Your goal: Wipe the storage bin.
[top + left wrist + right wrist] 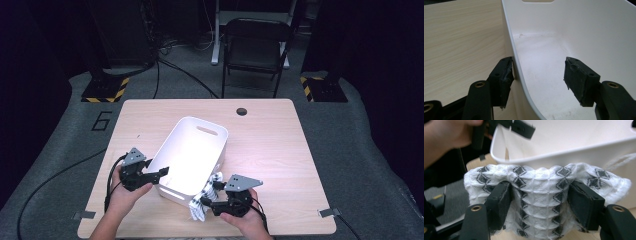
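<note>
At centre frame sat the white bin (192,150); the left gripper (537,75) straddled its wall, jaws spread. Lower middle, the right gripper (539,202) clenched the patterned cloth (541,187) against the bin's outside.

1. A light wood-grain table (280,150) is standing on grey carpet (350,130), with a round cable hole (242,111) showing near its far edge.
2. A black folding chair (256,47) is sitting beyond the table.
3. Yellow-and-black hazard-striped bases (105,90) are flanking the area.
4. Black cables (185,72) are trailing across the floor.
5. Darkness is surrounding the lit area.
</note>
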{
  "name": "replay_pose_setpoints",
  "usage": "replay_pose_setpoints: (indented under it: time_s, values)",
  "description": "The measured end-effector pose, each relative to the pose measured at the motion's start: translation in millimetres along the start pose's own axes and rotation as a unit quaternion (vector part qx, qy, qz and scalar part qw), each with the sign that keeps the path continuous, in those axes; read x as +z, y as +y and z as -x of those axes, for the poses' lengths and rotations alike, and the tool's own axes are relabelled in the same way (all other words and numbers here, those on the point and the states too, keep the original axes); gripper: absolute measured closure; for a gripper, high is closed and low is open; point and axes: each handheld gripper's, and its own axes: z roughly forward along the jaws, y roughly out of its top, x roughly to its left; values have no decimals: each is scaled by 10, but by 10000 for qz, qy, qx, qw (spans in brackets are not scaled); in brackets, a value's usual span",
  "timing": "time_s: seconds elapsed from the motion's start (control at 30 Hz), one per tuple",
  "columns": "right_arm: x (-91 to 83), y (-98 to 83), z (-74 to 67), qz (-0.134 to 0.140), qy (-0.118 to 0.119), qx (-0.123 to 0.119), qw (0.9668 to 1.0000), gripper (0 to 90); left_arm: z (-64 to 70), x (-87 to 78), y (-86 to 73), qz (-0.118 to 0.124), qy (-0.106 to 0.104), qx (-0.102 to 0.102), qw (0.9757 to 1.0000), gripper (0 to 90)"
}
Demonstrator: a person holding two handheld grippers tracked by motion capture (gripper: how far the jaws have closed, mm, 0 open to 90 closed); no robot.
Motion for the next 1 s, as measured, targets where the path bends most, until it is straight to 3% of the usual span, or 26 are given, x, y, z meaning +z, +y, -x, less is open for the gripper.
replay_pose_setpoints:
  time_s: [0.13, 0.2, 0.57, 0.63, 0.77, 0.93, 1.0]
  values:
    - [-6, 6, -2, 95, -66, -18, 9999, 331, 21, 0, 4, -4, 77, 67, 9999, 399]
    - [10, -14, 1, 87, -41, 95, 9999, 317, 34, -3, 11, -54, 118, 85, 9999, 407]
    - [98, -92, -49, -99, -212, -131, 9996, 298, 58, -3, 12, -77, 183, 55, 9998, 409]
    - [134, -130, -25, -240, -235, -207, 9992, 295, 59, -2, 12, -75, 190, 55, 9998, 409]
    - [214, -216, 31, -570, -218, -123, 9981, 293, 63, 0, 10, -62, 207, 18, 9998, 409]
    - [360, -370, 97, -1097, -262, -205, 9934, 288, 64, 1, 10, -59, 214, 22, 9998, 411]
    - [391, -407, 122, -1174, -267, -201, 9925, 285, 67, 1, 6, -39, 214, -10, 9998, 414]
